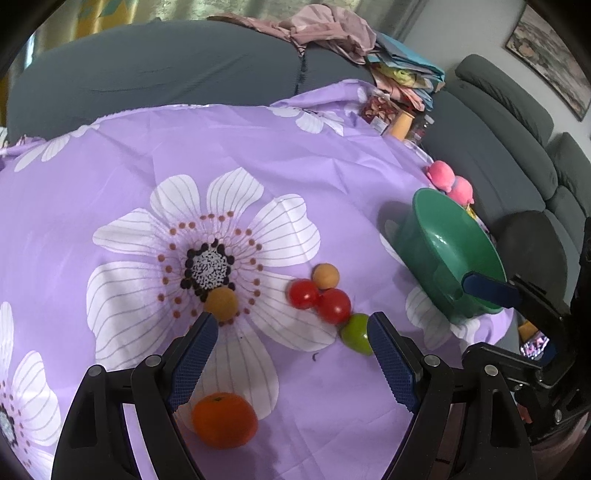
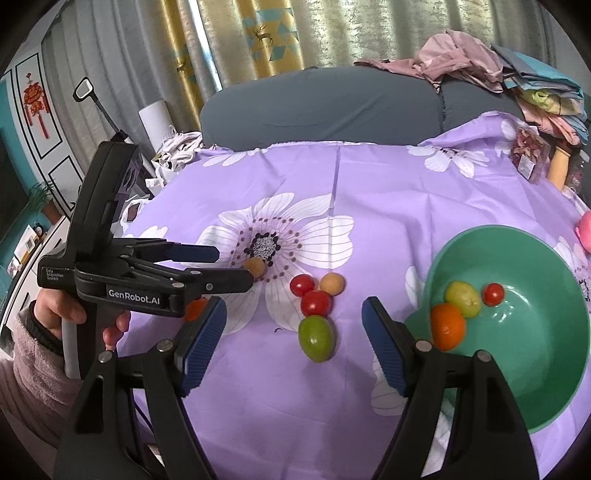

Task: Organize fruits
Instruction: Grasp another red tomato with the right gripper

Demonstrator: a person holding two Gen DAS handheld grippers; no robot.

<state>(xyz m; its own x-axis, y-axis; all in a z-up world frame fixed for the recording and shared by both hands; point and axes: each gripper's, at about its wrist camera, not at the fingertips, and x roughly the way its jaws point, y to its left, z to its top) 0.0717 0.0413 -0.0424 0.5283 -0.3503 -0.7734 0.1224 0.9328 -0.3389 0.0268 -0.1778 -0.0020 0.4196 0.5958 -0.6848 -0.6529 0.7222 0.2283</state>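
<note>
On the purple flowered cloth [image 1: 332,177] lie two red tomatoes [image 1: 303,293] [image 1: 333,305], an apricot [image 1: 325,276] and a green fruit [image 1: 356,333], all in one cluster. My left gripper [image 1: 290,325] is open above the cloth. A second apricot [image 1: 221,302] sits at its left fingertip and an orange [image 1: 224,419] lies low between its fingers, untouched. My right gripper [image 2: 293,310] is open, with the green fruit [image 2: 316,338] on the cloth between its fingertips. The green bowl [image 2: 554,387] holds an orange [image 2: 447,326], a green fruit [image 2: 463,299] and a tomato [image 2: 494,294].
A grey sofa [image 1: 166,70] with piled clothes [image 1: 332,29] stands behind the table. A pink toy [image 1: 450,181] and jars [image 1: 400,123] sit at the cloth's right edge. In the right wrist view, a hand [image 2: 66,314] holds the left gripper [image 2: 234,266].
</note>
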